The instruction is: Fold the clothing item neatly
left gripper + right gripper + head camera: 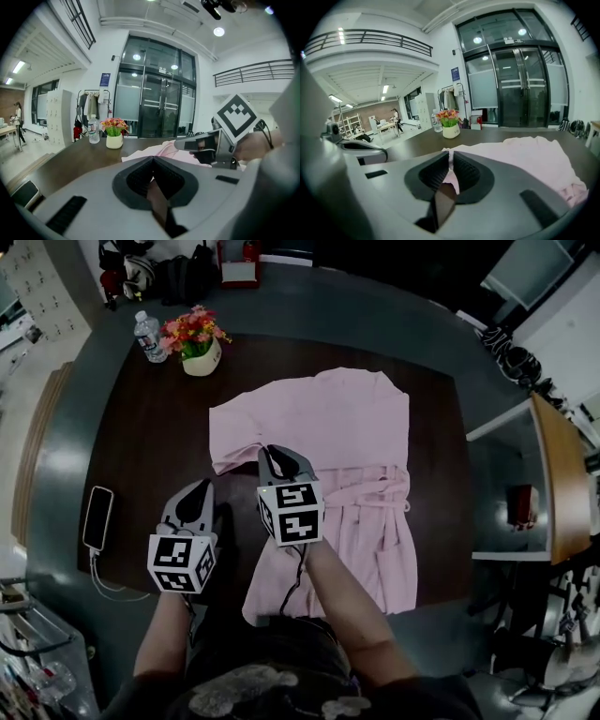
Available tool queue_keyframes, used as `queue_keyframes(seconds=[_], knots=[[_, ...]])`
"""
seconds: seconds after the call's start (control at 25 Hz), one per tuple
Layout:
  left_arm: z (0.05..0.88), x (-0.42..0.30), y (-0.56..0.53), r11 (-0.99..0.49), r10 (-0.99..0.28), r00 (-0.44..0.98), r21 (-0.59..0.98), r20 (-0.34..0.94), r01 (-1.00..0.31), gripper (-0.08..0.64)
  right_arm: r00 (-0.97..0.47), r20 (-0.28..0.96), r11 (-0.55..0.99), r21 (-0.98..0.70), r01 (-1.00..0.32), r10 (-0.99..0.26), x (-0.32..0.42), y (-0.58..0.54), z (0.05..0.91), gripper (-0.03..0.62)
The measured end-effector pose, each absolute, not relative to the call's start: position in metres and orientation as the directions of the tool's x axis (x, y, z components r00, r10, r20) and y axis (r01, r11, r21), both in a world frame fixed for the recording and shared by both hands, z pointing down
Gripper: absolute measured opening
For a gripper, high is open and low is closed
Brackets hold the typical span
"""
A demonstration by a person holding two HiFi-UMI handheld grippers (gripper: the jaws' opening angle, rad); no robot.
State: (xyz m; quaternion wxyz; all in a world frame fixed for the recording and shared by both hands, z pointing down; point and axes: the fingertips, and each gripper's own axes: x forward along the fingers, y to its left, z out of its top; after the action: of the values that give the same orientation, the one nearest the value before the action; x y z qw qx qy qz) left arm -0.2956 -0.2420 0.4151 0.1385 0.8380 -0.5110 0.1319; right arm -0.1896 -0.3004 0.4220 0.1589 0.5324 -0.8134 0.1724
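Folding under way: pink garment point(347, 446) lies spread on the dark table point(150, 437). Right gripper point(284, 457) pinches cloth at its left side; left gripper point(197, 493) is pressed together, empty, beside the cloth. Next, likely: carry the edge across and lay it flat.

Our grey left gripper point(199, 488) is clamped shut, empty; our grey right gripper point(279, 456), just beside it, seemingly pinches pink fabric point(347, 451).

A large open office hall: tall glass entrance doors point(157, 105), a mezzanine railing point(370, 40), white lockers point(57, 117), a coat rack point(91, 105) and distant desks point(388, 125) beyond the dark table point(150, 446).
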Motion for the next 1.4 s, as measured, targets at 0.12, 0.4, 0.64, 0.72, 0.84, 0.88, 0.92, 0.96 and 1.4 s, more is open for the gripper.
queue_keyframes(seconds=[0.12, 0.4, 0.64, 0.72, 0.84, 0.88, 0.92, 0.96, 1.4], knots=[[0.415, -0.277, -0.235, -0.441, -0.818, 0.446, 0.102, 0.363, -0.892, 0.009, -0.393, 0.462, 0.386, -0.113, -0.915, -0.795, -0.173, -0.298, 0.432, 0.021], [0.426, -0.263, -0.239, -0.487, -0.791, 0.485, 0.095, 0.372, -0.868, 0.009, -0.375, 0.446, 0.368, -0.108, -0.924, -0.813, -0.157, -0.305, 0.429, 0.021], [0.431, -0.251, -0.261, -0.508, -0.779, 0.515, 0.121, 0.358, -0.853, 0.009, -0.312, 0.401, 0.303, -0.088, -0.949, -0.861, -0.111, -0.317, 0.397, 0.021], [0.432, -0.240, -0.266, -0.519, -0.772, 0.523, 0.116, 0.362, -0.847, 0.009, -0.278, 0.372, 0.261, -0.097, -0.960, -0.886, -0.082, -0.321, 0.382, 0.021], [0.428, -0.222, -0.269, -0.525, -0.770, 0.528, 0.115, 0.358, -0.843, 0.009, -0.222, 0.334, 0.201, -0.097, -0.975, -0.916, -0.033, -0.325, 0.364, 0.020], [0.426, -0.215, -0.269, -0.526, -0.771, 0.527, 0.107, 0.358, -0.843, 0.009, -0.208, 0.326, 0.184, -0.102, -0.978, -0.922, -0.017, -0.326, 0.361, 0.020], [0.424, -0.209, -0.270, -0.527, -0.773, 0.523, 0.097, 0.359, -0.845, 0.009, -0.197, 0.321, 0.171, -0.109, -0.979, -0.926, -0.001, -0.326, 0.359, 0.021], [0.423, -0.201, -0.270, -0.524, -0.776, 0.519, 0.090, 0.360, -0.847, 0.009, -0.189, 0.321, 0.159, -0.116, -0.980, -0.928, 0.014, -0.325, 0.360, 0.021], [0.426, -0.119, -0.261, -0.498, -0.784, 0.490, 0.086, 0.381, -0.863, 0.009, -0.180, 0.417, 0.092, -0.222, -0.971, -0.891, 0.135, -0.290, 0.428, 0.021]])
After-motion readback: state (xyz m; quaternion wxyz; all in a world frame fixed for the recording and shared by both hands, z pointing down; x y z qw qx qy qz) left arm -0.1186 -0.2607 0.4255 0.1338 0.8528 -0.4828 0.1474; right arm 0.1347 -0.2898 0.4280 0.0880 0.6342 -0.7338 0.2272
